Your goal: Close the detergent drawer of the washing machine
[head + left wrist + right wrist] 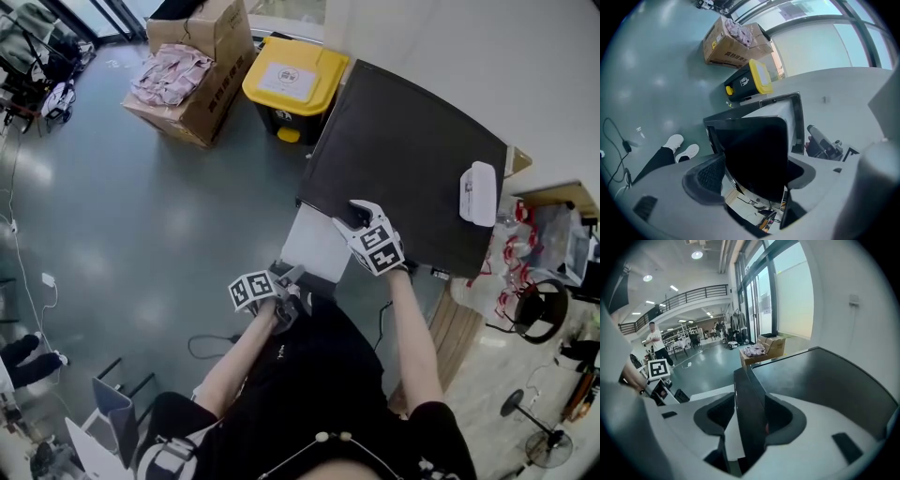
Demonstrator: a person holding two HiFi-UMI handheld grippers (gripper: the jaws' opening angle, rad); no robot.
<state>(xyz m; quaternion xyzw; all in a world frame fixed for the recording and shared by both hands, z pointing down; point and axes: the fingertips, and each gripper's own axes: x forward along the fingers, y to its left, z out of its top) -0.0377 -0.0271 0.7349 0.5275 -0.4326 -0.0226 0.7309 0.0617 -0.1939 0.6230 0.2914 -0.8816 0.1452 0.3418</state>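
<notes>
The washing machine's dark top (412, 150) fills the right of the head view. Its white detergent drawer (319, 246) sticks out from the front left corner. My right gripper (356, 214) is at that corner, where the drawer meets the machine. In the right gripper view its jaws (750, 420) are shut on a dark upright panel edge (747, 399), with the machine top (820, 376) to the right. My left gripper (292, 277) is at the drawer's outer end. Its jaws (754, 176) stand wide around the drawer's glossy black front (752, 150). I see no pad pressing on that front.
A yellow-lidded black bin (292, 80) and a cardboard box of clothes (192, 70) stand on the grey floor beyond the machine. A white object (478, 192) lies on the machine's top. A cable (216, 347) runs over the floor near my feet (682, 147).
</notes>
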